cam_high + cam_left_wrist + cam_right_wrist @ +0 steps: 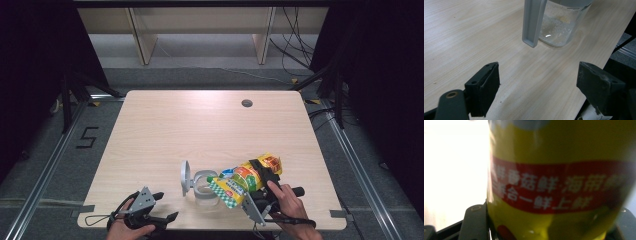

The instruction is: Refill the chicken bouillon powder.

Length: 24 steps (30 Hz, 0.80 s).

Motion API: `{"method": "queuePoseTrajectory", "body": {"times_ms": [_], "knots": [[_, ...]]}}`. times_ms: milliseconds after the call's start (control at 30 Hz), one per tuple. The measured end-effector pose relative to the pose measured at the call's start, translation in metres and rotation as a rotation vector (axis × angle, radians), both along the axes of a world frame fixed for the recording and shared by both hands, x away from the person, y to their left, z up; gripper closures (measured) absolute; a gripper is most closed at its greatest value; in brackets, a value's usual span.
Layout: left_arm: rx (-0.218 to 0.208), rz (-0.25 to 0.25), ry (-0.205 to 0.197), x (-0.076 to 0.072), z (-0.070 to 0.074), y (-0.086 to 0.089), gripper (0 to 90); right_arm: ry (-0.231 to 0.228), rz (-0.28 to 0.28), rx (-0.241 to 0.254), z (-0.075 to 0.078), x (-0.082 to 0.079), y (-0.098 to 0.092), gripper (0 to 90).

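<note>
A clear plastic container (204, 194) stands near the table's front edge, its grey flip lid (186, 177) swung up and open. My right gripper (263, 173) is shut on a yellow, red and green food bag (246, 179). The bag is tilted, with its green-checked end over the container's mouth. In the right gripper view the yellow bag (559, 182) with its red band sits between my jaws. My left gripper (167, 206) rests open at the front left, nothing between its fingers. In the left gripper view the left gripper (541, 85) faces the container (559, 27) and its hanging lid (532, 22).
The light wooden table (200, 125) has a round cable hole (246, 103) at the back right. Wooden shelving legs and cables stand on the floor behind the table. The table's front edge runs just below both hands.
</note>
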State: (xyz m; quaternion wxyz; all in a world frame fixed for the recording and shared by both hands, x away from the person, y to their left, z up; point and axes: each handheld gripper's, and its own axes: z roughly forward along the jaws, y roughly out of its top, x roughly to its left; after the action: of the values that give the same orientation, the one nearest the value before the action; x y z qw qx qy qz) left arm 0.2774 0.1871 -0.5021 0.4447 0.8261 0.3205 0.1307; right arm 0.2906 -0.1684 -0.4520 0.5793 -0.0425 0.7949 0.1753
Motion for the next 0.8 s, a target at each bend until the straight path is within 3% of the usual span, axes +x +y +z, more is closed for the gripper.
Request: {"method": "queuePoseTrajectory", "body": {"times_ms": [67,100,133,167,233,267,300,333,367,433,467,533,667,700,767,800], "knots": [[0.011,-0.002,-0.004,0.000,0.000,0.000,18.1,-0.059,0.007,-0.080,-0.001,-0.001,0.004,37.8],[-0.001,0.014,0.017,-0.001,0.000,0.000,18.1,-0.070,0.005,-0.095,0.000,-0.002,0.005,39.4],[-0.001,0.014,0.017,-0.001,0.000,0.000,18.1,-0.070,0.005,-0.095,0.000,-0.002,0.005,39.4],[-0.005,0.014,0.017,-0.001,0.000,0.000,18.1,-0.097,0.001,-0.145,0.001,-0.002,0.006,39.7],[0.002,0.000,0.001,0.000,0.000,0.000,18.1,-0.105,0.002,-0.159,0.002,-0.002,0.007,39.7],[-0.028,0.024,0.010,-0.001,-0.002,-0.002,18.1,-0.126,0.027,-0.199,0.005,-0.001,0.008,39.7],[0.004,0.005,0.000,0.000,0.000,0.000,18.1,-0.117,-0.011,-0.163,0.000,-0.003,0.007,39.8],[0.004,0.005,0.000,0.000,0.000,0.000,18.1,-0.117,-0.011,-0.163,0.000,-0.003,0.007,39.8],[-0.006,0.001,0.003,0.000,0.000,0.000,18.1,-0.145,0.013,-0.197,0.001,-0.002,0.009,39.8],[-0.010,0.021,0.012,-0.001,-0.001,-0.001,18.1,-0.153,0.006,-0.201,0.001,-0.003,0.009,39.8],[0.004,0.000,0.007,0.001,-0.001,0.001,18.1,-0.189,0.040,-0.244,0.004,-0.001,0.011,39.8],[-0.011,0.010,0.005,0.000,-0.002,0.000,18.1,-0.209,0.051,-0.241,0.003,-0.001,0.011,39.8],[0.005,0.006,0.003,0.001,-0.001,0.001,18.1,-0.206,0.047,-0.294,0.006,-0.002,0.011,39.9],[0.004,0.014,0.002,0.001,-0.001,0.000,18.1,-0.248,0.083,-0.326,0.009,0.000,0.013,39.9],[0.017,0.000,-0.005,0.002,0.000,0.001,18.1,-0.219,0.043,-0.303,0.006,-0.003,0.013,39.9],[0.010,0.010,-0.018,0.002,-0.001,0.001,18.1,-0.261,0.091,-0.334,0.009,-0.001,0.015,39.9]]}}
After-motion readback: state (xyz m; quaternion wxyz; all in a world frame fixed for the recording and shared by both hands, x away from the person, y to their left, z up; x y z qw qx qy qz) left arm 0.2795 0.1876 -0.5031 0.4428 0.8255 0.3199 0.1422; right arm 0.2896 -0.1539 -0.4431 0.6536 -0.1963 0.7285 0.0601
